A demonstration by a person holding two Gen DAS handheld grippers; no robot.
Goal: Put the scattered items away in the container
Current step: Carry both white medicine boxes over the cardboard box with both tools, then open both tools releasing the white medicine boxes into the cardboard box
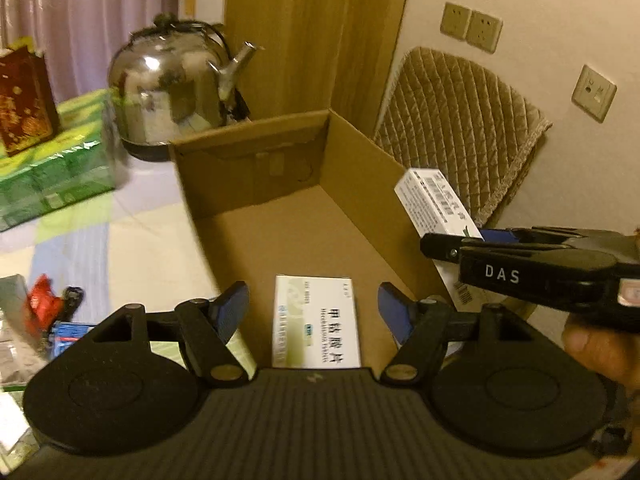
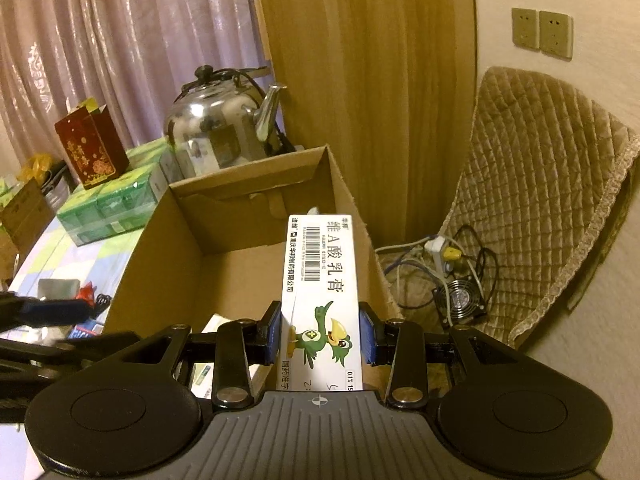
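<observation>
An open cardboard box (image 1: 360, 184) stands on the table; it also shows in the right wrist view (image 2: 160, 248). A white and green medicine box (image 1: 315, 322) lies flat on its floor. My left gripper (image 1: 313, 312) is open above that medicine box, not touching it. My right gripper (image 2: 320, 338) is shut on a long white ointment box with a green bird (image 2: 322, 300) and holds it over the cardboard box's right wall. In the left wrist view that ointment box (image 1: 432, 200) sticks up from the right gripper (image 1: 452, 246).
A steel kettle (image 1: 172, 88) stands behind the box. Green tissue packs (image 1: 52, 168) and a red carton (image 1: 24, 100) sit at the left. Small loose items (image 1: 44, 308) lie on the table left of the box. A quilted chair (image 2: 540, 200) and cables (image 2: 448, 264) are at the right.
</observation>
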